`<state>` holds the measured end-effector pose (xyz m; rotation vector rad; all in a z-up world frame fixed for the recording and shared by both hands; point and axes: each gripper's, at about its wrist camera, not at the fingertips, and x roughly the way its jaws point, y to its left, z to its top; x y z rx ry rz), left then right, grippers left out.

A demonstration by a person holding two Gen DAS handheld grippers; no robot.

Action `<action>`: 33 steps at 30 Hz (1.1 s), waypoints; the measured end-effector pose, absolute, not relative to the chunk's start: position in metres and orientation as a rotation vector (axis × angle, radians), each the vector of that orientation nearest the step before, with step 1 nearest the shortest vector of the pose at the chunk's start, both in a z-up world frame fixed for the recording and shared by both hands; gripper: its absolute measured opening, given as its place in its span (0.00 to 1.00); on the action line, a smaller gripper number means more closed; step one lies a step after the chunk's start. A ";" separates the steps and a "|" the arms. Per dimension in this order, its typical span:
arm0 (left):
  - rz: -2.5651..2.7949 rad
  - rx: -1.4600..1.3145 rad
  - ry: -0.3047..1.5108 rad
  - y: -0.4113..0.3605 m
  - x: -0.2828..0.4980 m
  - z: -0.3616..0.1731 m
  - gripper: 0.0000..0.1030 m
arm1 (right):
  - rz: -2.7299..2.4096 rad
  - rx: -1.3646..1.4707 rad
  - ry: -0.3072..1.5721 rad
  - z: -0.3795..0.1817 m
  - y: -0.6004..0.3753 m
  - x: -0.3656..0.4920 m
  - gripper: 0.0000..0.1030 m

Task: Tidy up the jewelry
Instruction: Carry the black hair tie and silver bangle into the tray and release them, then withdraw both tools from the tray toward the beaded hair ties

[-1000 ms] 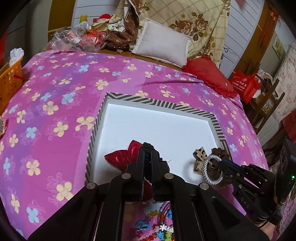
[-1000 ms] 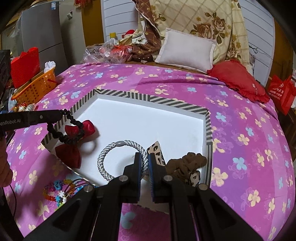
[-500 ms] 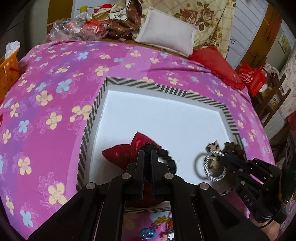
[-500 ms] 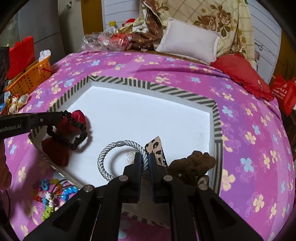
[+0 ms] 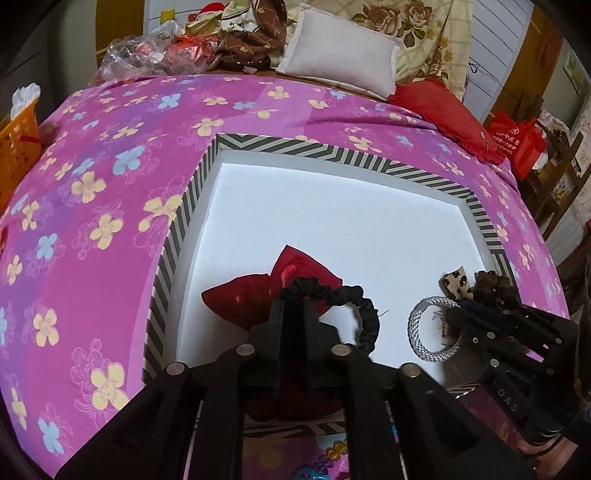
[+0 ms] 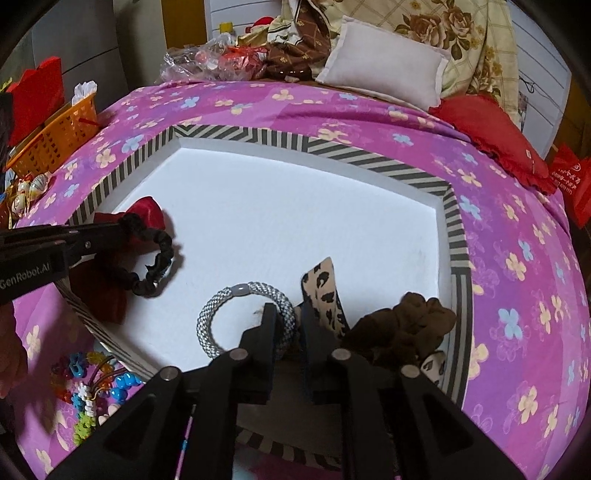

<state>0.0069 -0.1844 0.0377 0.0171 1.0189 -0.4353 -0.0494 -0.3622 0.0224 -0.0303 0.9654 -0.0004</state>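
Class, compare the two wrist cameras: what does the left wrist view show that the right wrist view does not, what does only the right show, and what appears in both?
Only the left wrist view shows the wooden chair at the right edge.

Only the right wrist view shows the colourful bead pile on the bedspread and the shell trinkets near the basket.

Both show the striped tray, the red bow with its black scrunchie in the shut left claw, the silver-grey bracelet, the brown scrunchie, and the opening right claw.

A home bedroom is showing here: a bed (image 5: pixel 110 192) is lying under a pink flowered sheet, with a white pillow (image 5: pixel 340 55) and a red cushion (image 5: pixel 450 114) sitting at its far edge. A floral quilt (image 6: pixel 454 33) is leaning behind them, and an orange basket (image 6: pixel 55 136) is standing by the bed's left edge.
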 end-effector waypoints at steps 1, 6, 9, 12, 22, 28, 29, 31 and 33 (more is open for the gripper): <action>-0.435 0.021 1.017 -0.184 0.006 0.038 0.00 | -0.002 -0.026 0.961 0.024 -0.362 -0.051 0.24; -0.432 0.026 0.998 -0.179 0.000 0.047 0.11 | 0.003 0.000 0.922 0.037 -0.363 -0.061 0.34; -0.421 0.065 0.951 -0.177 -0.011 0.058 0.12 | 0.005 0.006 0.900 0.046 -0.361 -0.069 0.37; -0.417 0.073 0.923 -0.174 -0.019 0.068 0.12 | 0.009 0.019 0.873 0.055 -0.356 -0.081 0.47; -0.391 0.083 0.849 -0.159 -0.059 0.092 0.12 | 0.028 0.039 0.828 0.072 -0.339 -0.122 0.57; -0.372 0.108 0.817 -0.152 -0.083 0.099 0.12 | 0.034 0.039 0.809 0.078 -0.332 -0.146 0.59; -0.369 0.112 0.811 -0.151 -0.088 0.100 0.12 | 0.036 0.042 0.806 0.079 -0.331 -0.150 0.59; -0.363 0.117 0.802 -0.149 -0.095 0.101 0.12 | 0.036 0.045 0.799 0.080 -0.330 -0.157 0.60; -0.359 0.119 0.795 -0.146 -0.102 0.102 0.12 | 0.037 0.046 0.795 0.082 -0.329 -0.164 0.61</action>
